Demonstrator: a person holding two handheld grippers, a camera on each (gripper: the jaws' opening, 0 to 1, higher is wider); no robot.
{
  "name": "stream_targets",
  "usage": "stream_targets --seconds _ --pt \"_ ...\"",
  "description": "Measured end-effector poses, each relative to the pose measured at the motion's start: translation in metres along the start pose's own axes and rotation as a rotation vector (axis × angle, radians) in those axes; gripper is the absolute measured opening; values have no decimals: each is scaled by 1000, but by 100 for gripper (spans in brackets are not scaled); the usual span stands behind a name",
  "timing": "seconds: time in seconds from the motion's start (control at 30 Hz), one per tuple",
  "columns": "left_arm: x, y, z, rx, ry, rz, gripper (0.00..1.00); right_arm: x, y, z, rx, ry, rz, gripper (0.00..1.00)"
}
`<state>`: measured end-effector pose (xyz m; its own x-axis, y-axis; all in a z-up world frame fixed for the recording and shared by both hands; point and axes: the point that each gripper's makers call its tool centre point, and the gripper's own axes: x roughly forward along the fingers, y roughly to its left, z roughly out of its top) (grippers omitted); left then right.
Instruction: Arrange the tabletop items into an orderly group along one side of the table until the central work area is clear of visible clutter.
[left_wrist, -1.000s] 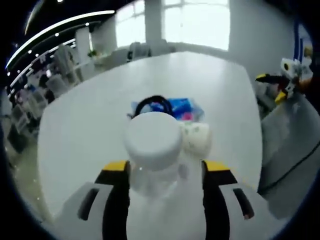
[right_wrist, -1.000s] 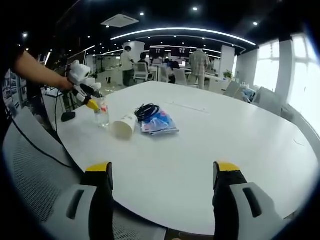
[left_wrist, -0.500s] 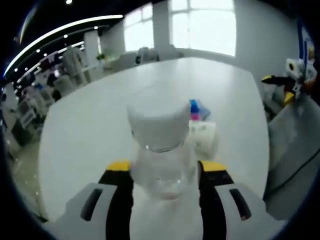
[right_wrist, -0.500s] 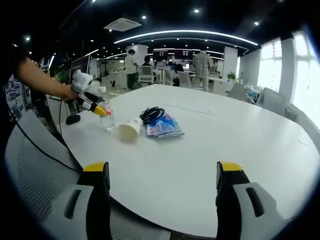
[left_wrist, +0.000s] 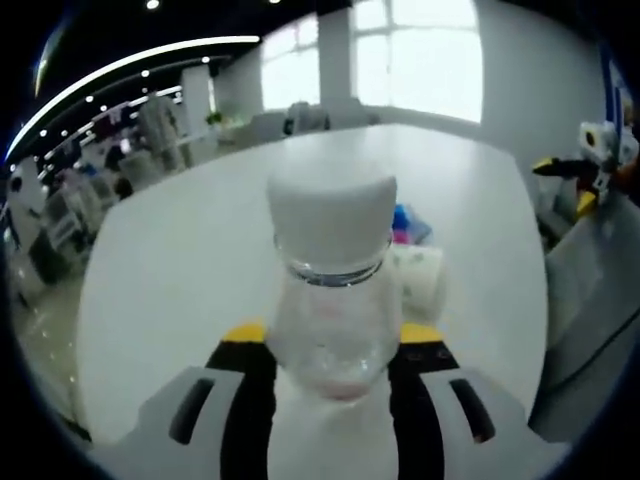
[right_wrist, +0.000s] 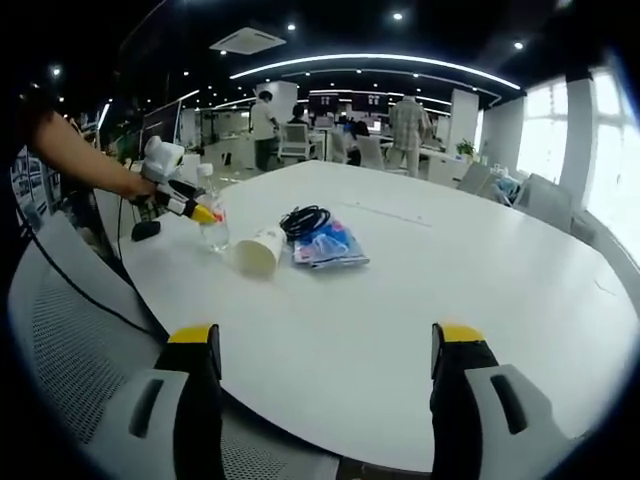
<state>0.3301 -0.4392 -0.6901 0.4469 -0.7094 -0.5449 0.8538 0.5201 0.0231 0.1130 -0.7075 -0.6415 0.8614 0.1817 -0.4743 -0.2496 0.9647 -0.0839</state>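
Note:
A clear plastic bottle (left_wrist: 330, 290) with a white cap stands between my left gripper's (left_wrist: 330, 345) yellow-tipped jaws, which are shut on it. From the right gripper view, a hand holds that left gripper (right_wrist: 185, 203) on the bottle (right_wrist: 214, 232) near the table's left edge. Just right of the bottle a paper cup (right_wrist: 258, 250) lies on its side, then a coiled black cable (right_wrist: 305, 218) and a blue packet (right_wrist: 330, 245). Behind the bottle I see the cup (left_wrist: 420, 282) and a corner of the packet (left_wrist: 412, 222). My right gripper (right_wrist: 325, 340) hangs open over the near table edge, holding nothing.
The white round table (right_wrist: 470, 270) spreads wide to the right of the items. A grey mesh chair (right_wrist: 70, 300) stands at the near left edge. More chairs and standing people (right_wrist: 405, 125) are behind the table. The right gripper (left_wrist: 590, 175) shows beyond the table's right rim.
The left gripper has levelled out with the bottle, so the bottle shows from the side instead of from above and now hides the cable. The right gripper has barely moved.

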Motion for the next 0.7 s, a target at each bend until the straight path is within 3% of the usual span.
stream_targets --seconds 0.37,0.7 --pt "-3 1 0 -16 1 30 38 -1 2 1 2 -3 2 86" --pt "2 2 16 -19 -31 40 37 -1 2 4 14 -21 -2 88"
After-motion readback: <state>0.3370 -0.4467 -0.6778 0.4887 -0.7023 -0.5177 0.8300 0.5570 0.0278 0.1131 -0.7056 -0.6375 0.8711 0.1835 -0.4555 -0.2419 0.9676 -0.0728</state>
